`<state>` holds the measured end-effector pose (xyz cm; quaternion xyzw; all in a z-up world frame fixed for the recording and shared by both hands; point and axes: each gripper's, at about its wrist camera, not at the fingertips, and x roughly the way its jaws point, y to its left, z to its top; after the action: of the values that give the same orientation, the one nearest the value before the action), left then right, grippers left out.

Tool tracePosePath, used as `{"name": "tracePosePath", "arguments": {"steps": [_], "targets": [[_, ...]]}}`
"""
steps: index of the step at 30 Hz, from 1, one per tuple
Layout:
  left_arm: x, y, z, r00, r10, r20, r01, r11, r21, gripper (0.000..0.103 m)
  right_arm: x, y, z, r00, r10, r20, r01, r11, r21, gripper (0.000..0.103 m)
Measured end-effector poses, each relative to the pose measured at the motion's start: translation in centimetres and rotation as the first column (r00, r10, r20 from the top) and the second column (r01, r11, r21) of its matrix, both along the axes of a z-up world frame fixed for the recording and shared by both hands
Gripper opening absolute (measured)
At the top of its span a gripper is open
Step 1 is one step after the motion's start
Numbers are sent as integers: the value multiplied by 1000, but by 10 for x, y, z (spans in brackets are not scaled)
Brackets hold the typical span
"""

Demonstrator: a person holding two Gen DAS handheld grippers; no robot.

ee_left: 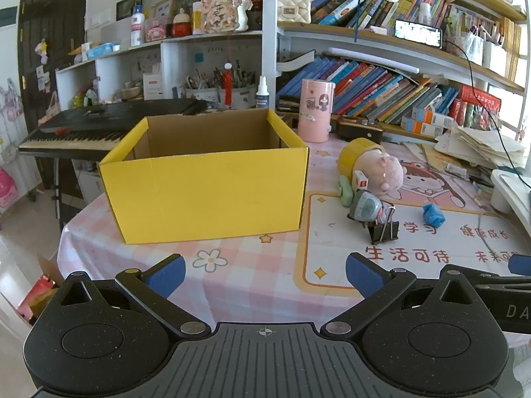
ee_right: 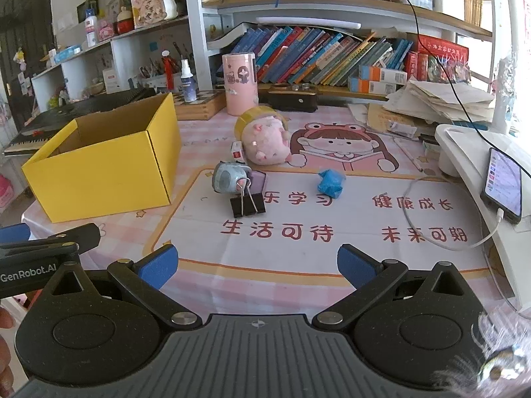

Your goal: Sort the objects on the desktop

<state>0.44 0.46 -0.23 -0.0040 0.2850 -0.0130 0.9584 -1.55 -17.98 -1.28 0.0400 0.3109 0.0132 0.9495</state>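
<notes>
- Nearest, the left gripper (ee_left: 264, 277) and the right gripper (ee_right: 257, 267) are held low over the near edge of the table, each with its blue pads spread wide apart and nothing between them.
- No object has been taken yet, so the step in hand is judged to be the first pick.
- The black binder clip (ee_right: 248, 203) is the closest item to the right gripper, standing on the printed desk mat (ee_right: 332, 258); it would best be approached across its flat black body, not its wire handles, which may slip.
- Just behind the clip, touching it, lies a small grey-blue gadget (ee_right: 226, 177); the clip should be lifted clear without dragging it.
- A crumpled blue wad (ee_right: 331, 183) lies apart to the right.
- Farther back, a pink plush toy (ee_right: 265, 144) rests against a yellow tape roll (ee_right: 247, 117).
- The yellow cardboard box (ee_left: 205, 195), open-topped and seemingly empty, stands to the left, the likely destination.
</notes>
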Motion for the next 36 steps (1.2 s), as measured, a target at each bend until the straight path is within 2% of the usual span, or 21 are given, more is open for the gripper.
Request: {"name": "tracePosePath", "arguments": {"steps": [23, 36], "targets": [[12, -10, -6, 998, -61, -31, 61, 998, -11, 103, 5, -9, -4, 999, -19, -32, 18, 1000, -7, 101], [31, -28, -10, 996, -65, -63, 64, 998, -23, 103, 28, -29, -7, 998, -15, -54, 15, 1000, -9, 100]]}}
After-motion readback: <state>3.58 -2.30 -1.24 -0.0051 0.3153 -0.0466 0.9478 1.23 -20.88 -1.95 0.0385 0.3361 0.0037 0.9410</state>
